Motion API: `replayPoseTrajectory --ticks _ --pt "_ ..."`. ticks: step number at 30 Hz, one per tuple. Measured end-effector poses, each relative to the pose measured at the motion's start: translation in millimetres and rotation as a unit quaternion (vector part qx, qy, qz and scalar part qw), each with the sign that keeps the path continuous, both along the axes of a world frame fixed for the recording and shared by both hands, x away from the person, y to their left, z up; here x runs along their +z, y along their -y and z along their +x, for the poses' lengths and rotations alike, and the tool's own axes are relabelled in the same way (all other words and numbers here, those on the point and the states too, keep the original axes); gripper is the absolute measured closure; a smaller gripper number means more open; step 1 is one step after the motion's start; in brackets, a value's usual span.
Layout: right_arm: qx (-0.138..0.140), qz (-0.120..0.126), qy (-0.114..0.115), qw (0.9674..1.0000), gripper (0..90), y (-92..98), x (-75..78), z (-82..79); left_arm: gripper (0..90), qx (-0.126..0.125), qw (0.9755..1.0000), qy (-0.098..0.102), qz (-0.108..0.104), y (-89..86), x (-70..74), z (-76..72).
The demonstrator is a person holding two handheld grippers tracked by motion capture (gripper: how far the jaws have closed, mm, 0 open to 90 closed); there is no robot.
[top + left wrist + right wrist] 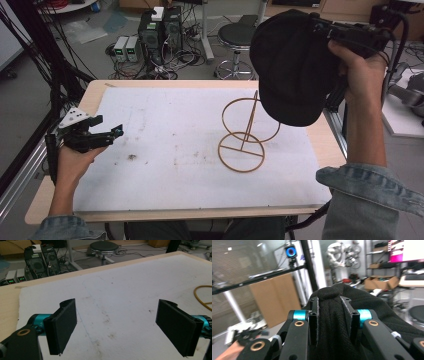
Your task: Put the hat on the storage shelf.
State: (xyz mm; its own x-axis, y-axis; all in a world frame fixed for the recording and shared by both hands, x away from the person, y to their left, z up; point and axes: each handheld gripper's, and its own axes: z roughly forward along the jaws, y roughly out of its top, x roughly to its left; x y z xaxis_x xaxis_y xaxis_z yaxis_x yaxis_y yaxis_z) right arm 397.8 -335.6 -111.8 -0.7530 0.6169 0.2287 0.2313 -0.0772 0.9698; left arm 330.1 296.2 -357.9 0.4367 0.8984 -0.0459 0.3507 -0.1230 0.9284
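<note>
Above the far right of the table (150,210), your right gripper (333,315) pinches the black cap (292,65) aloft beside the wire stand (245,135), so lifting is done and hanging it remains, while your left gripper (116,327) idles with jaws apart.

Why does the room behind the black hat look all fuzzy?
In the right gripper view the camera sits close to the black hat, so its weave is sharp while the shelves behind blur. In the left gripper view the white mat looks bright and washed out; the high view is dim but clear.
</note>
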Motion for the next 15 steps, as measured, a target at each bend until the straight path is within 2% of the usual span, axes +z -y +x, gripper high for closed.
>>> replayPoseTrajectory --ticks 8,11,15 --pt "0.068 0.006 -0.031 0.9972 71.8 -22.6 -23.0 0.6 17.5 0.000 1.0000 0.000 0.001 -1.0 0.2 -0.3" --pt "0.080 -0.008 -0.043 0.9958 71.5 -31.1 -29.5 1.2 17.5 0.000 1.0000 -0.001 0.002 -1.6 0.0 0.0" --pt "0.092 -0.022 -0.046 0.9944 71.4 -41.0 -36.7 -0.8 17.5 0.001 1.0000 0.001 0.001 -0.8 0.3 -0.3"
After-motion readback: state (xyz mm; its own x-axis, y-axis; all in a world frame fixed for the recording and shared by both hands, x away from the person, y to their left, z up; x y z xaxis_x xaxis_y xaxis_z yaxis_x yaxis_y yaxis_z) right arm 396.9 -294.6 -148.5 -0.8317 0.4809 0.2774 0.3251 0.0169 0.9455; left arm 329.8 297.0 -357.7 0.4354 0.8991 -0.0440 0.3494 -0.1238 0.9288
